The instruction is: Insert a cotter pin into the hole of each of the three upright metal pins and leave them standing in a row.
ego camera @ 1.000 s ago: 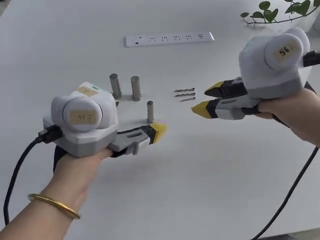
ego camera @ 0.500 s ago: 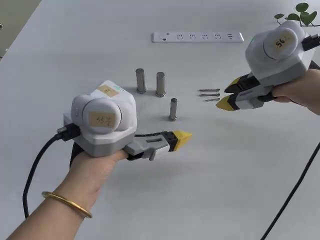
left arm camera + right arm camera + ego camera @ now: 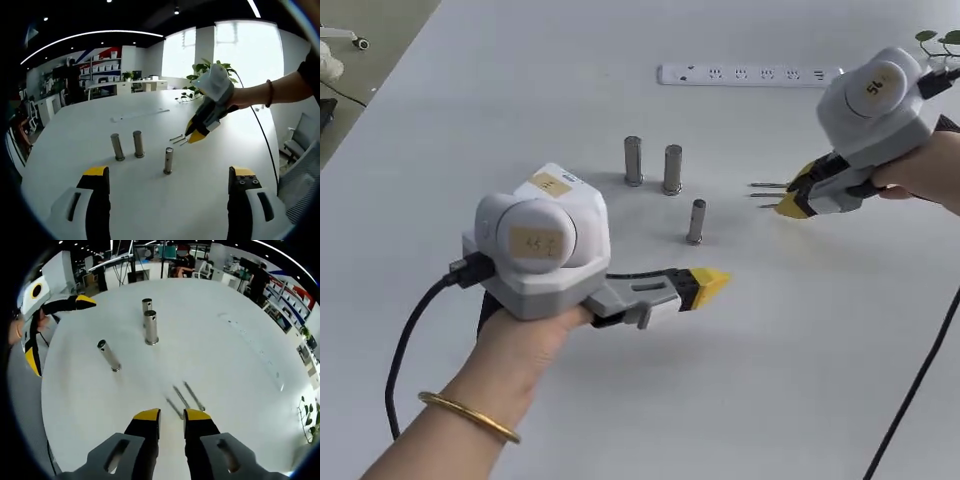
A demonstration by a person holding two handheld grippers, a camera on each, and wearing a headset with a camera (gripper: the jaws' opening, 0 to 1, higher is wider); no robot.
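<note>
Steel thin cotter pins lie lower centre, just ahead of right hand-held gripper, narrowly parted, empty; left hand-held gripper wide. Pinch nearest one alone, mid-shaft. Upright grey metal pins mid-frame.

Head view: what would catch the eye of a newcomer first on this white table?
Three upright metal pins stand in the middle, two side by side and one nearer. To their right lie three cotter pins, with the right gripper at their ends, jaws slightly apart. The left gripper is held open in front of the pins.
</note>
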